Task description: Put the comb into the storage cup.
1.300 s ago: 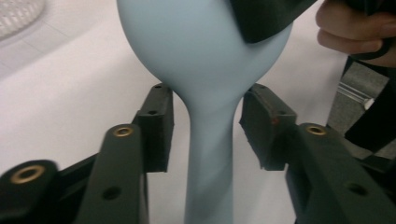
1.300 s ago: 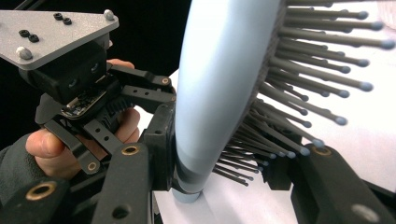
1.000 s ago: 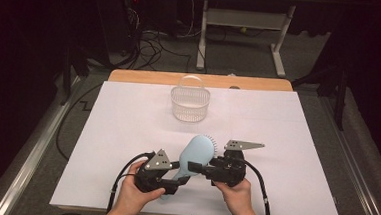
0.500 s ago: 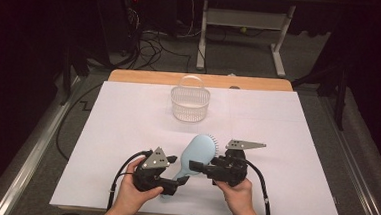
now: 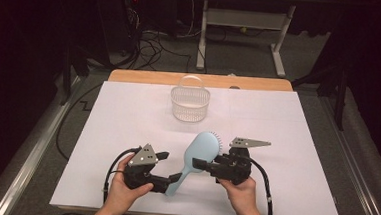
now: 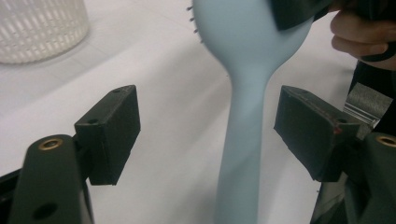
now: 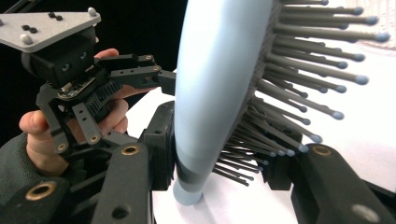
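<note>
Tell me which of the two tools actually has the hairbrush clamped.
The right tool: its jaws pinch the light blue hairbrush at the head, one on the smooth back, one in the bristles. The left tool has just been opening; its pads stand clear of the handle.

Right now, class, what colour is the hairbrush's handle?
Pale blue; the hairbrush handle shows best in the left gripper view.

The left gripper [image 5: 168, 172] is letting go of the pale blue hairbrush [image 5: 195, 158]: its jaws have just been opening, and the handle is now standing between them, touching neither pad in the left gripper view.
</note>
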